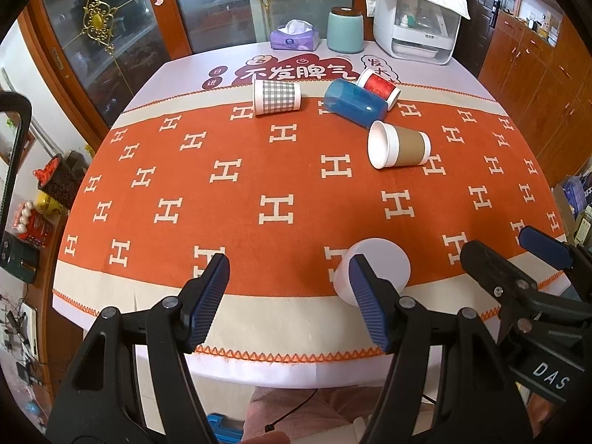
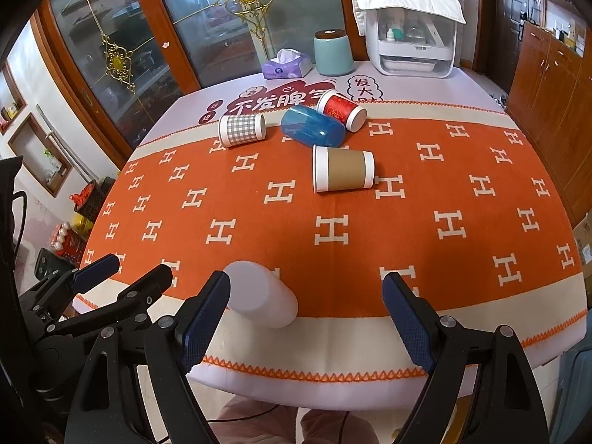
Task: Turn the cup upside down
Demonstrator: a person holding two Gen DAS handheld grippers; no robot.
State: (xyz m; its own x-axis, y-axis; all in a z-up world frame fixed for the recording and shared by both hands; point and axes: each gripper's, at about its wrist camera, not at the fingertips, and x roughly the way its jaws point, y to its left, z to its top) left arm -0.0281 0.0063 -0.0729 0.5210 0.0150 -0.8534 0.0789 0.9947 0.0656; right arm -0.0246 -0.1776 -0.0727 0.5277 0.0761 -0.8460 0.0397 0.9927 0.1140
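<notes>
Both the left gripper (image 1: 288, 296) and the right gripper (image 2: 307, 314) hovered at the near table edge, jaws spread apart and empty. Between them the white cup (image 2: 261, 298) stood mouth-down on the orange cloth (image 2: 333, 222), as the task wants. Farther off, the brown-sleeved cup (image 2: 343, 168), blue cup (image 2: 312, 126), checked cup (image 2: 241, 130) and red cup (image 2: 341, 109) lay on their sides; contents could not be told.

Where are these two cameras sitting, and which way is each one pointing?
Left wrist view: sits on the left gripper, looking forward across the table; the right gripper shows at its right edge.
Right wrist view: sits on the right gripper, facing the same way; the left gripper shows at its left edge.
Both share the white cup nearby and four cups lying on their sides farther off.
</notes>
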